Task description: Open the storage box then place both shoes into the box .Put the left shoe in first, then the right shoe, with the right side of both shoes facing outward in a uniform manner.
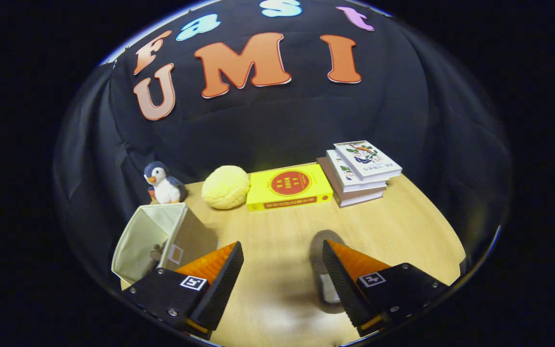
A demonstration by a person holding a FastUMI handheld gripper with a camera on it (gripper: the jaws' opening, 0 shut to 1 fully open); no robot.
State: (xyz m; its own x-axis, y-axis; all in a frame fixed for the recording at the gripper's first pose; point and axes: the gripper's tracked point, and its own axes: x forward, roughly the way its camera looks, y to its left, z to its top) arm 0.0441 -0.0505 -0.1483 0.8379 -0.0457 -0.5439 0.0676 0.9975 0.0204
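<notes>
Two ribbed fingers of hand-held gripper [282, 270] spread wide above smooth wooden surface [268, 231]; blurred shoe [324, 255] beside right finger; cloth storage box [154, 241] open.

We see the table [268, 226] brightly and warmly lit from above, with a pale glare patch near us between the fingers of the wide-open hand-held gripper [282, 270]. The shoe [326, 270] by the right finger is smeared by blur. Fisheye distortion bends the table's edges; the far cloth wall [268, 125] stays dim.
</notes>
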